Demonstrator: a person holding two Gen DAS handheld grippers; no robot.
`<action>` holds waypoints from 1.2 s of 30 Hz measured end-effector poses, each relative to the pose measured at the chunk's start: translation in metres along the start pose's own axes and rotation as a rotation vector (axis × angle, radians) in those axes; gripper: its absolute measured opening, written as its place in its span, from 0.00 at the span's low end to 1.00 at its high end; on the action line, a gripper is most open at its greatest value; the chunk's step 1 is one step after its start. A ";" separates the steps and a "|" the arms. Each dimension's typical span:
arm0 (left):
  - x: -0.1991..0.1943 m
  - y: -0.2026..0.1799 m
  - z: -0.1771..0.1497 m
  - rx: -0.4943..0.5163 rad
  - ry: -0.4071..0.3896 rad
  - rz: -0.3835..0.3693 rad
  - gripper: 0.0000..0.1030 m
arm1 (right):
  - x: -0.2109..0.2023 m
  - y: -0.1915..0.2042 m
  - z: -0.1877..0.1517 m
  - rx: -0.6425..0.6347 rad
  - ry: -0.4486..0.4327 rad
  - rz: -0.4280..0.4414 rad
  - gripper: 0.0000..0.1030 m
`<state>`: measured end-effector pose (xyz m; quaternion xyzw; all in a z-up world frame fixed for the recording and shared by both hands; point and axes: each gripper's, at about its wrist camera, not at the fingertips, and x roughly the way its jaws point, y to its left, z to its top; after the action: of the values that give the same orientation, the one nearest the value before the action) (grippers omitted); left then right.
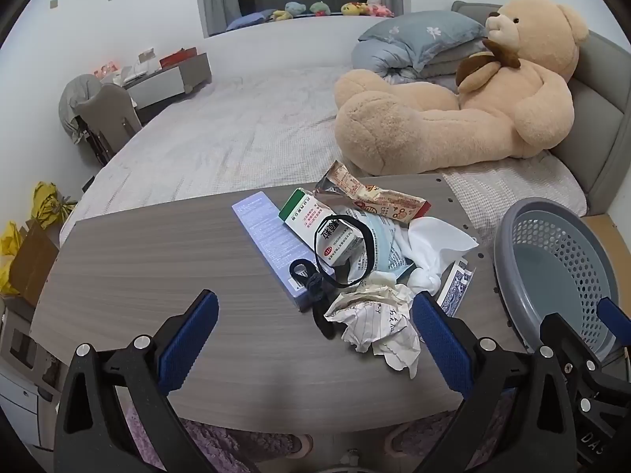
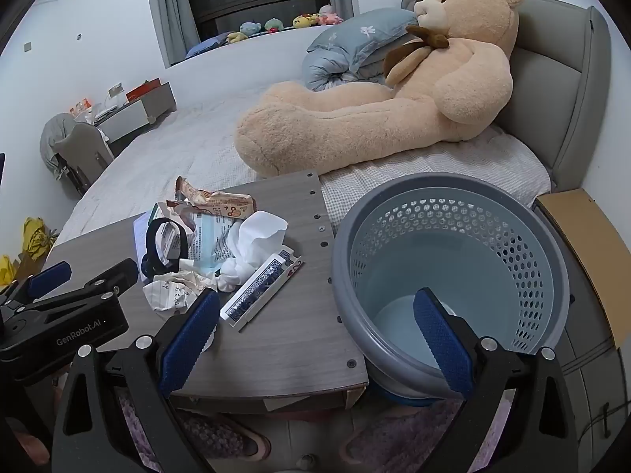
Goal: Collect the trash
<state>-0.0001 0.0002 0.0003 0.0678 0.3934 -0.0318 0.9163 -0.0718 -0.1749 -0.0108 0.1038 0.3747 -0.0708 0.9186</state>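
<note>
So nothing's been picked up yet: the left gripper (image 1: 315, 331) is held w/ jaws wide apart and empty, hovering at the near edge of the table (image 1: 138, 260), and the right gripper (image 2: 315, 331) is spread just as wide, also empty, straddling the table's right edge and the basket rim.

The trash pile (image 1: 366, 252) is heaped mid-table: crumpled paper (image 1: 374, 323) nearest, white tissue (image 1: 434, 248), snack wrapper (image 1: 374, 193), med box (image 1: 311, 220), a black strap (image 1: 339, 260) looped over it, a flat blue box (image 1: 268, 236) underneath, plus a pack of playing cards (image 2: 260, 291) beside it.

What could go wrong, imo: the strap is tangled over the box, so if one piece is grabbed, others could be dragged along and dropped off the edge. The flat box prob can't be pinched easily lying flat. Tissue may be only partly caught.

Container: one grey perforated basket (image 2: 512, 236) just off the table's right end; no trash can be seen in it so far.
</note>
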 end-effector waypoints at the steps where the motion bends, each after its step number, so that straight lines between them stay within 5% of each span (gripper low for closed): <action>1: 0.000 0.000 0.000 -0.001 -0.001 -0.002 0.94 | 0.000 0.000 0.000 -0.001 0.001 0.000 0.91; 36: -0.010 -0.001 -0.002 0.017 -0.016 -0.003 0.94 | 0.004 0.005 -0.006 -0.005 0.006 -0.002 0.91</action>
<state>-0.0087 -0.0009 0.0061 0.0748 0.3858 -0.0372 0.9188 -0.0723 -0.1687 -0.0169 0.1012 0.3777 -0.0705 0.9177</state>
